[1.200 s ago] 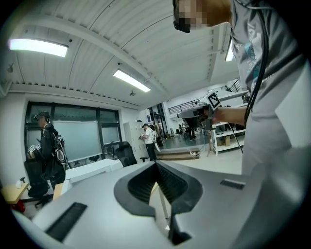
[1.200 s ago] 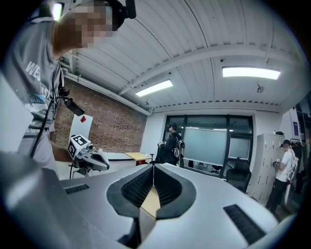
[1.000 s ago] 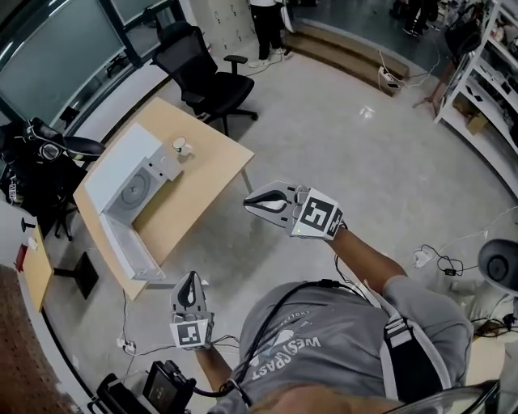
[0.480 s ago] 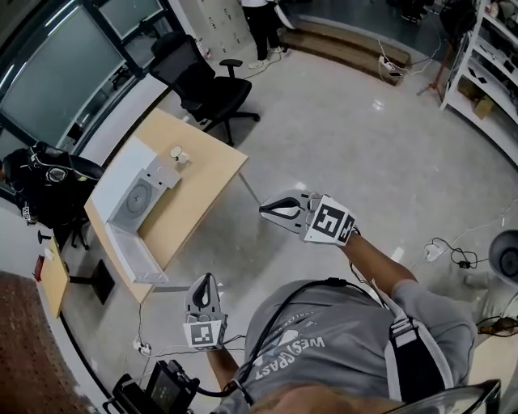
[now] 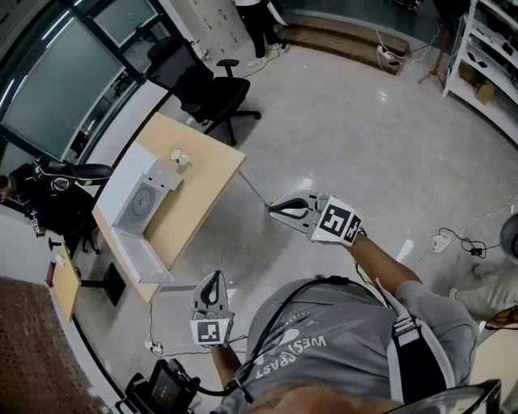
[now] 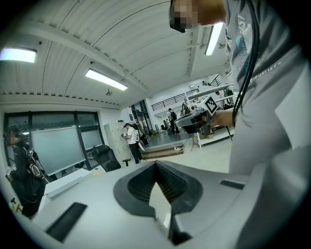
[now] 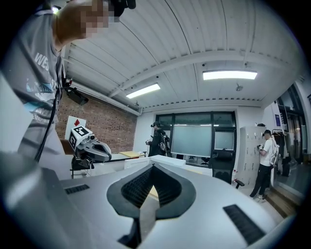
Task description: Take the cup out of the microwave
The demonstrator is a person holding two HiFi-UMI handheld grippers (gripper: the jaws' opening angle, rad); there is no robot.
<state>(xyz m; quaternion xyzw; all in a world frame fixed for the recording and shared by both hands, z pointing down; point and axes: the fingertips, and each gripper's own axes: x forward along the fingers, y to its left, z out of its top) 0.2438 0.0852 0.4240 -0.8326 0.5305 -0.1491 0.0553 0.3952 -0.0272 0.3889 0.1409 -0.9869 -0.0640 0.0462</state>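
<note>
A white microwave (image 5: 129, 198) sits on the wooden table (image 5: 198, 182) at the left of the head view, its door (image 5: 142, 259) swung open toward me. A small white cup (image 5: 176, 155) stands on the table just past the microwave's far end. Both grippers hang over the bare floor, well away from the table. My left gripper (image 5: 214, 280) is low by my body, shut and empty. My right gripper (image 5: 277, 210) points left at mid-frame, also shut with nothing in it. Each gripper view shows the other gripper: the right gripper (image 6: 194, 119) and the left gripper (image 7: 92, 150).
A black office chair (image 5: 206, 85) stands behind the table. A person in dark gear (image 5: 57, 190) is left of the table, another person (image 5: 255, 20) at the back. Cables and a power strip (image 5: 445, 240) lie on the floor to the right. Shelving (image 5: 486, 57) lines the right wall.
Both grippers have moved rightward in the head view, away from the table, which now looks smaller and farther off. The jaws stayed shut and the cup has not moved.
</note>
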